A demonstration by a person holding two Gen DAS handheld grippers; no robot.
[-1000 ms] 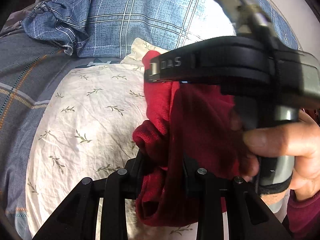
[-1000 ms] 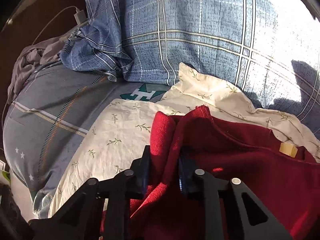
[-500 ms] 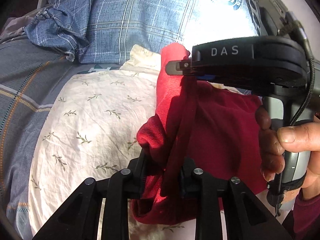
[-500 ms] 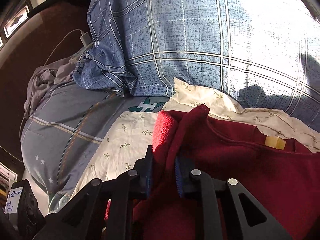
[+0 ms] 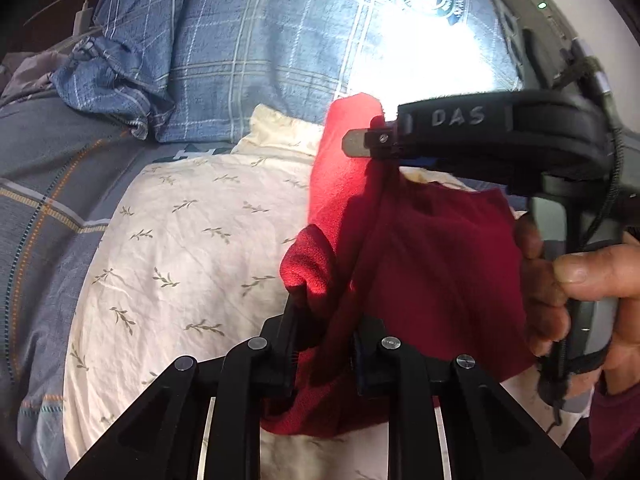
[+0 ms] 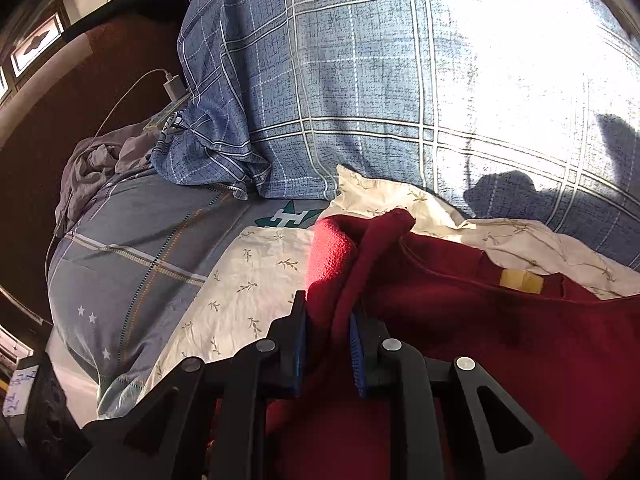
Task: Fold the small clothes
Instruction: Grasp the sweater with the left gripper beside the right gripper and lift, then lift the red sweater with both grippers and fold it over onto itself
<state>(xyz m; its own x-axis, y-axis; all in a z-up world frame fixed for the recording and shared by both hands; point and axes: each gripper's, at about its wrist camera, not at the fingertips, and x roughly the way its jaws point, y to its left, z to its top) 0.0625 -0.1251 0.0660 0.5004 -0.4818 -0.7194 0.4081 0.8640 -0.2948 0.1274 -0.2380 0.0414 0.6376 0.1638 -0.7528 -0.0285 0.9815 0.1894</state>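
Observation:
A small dark red knit garment hangs between both grippers above a cream leaf-print cloth on a bed. My left gripper is shut on a bunched edge of it. My right gripper is shut on another edge, with red fabric standing up between its blue pads. In the left wrist view the right gripper's black body marked DAS crosses the upper right, pinching the garment's top corner. The garment shows a tan label at its neckline.
A blue plaid pillow lies behind the cloth, also in the left wrist view. Grey-blue bedding spreads to the left. A white charger and cable sit by a dark headboard. A crumpled grey cloth lies far left.
Both grippers have lifted the red garment higher. The right gripper has moved up and rightward in the left wrist view, stretching the fabric between the two grips.

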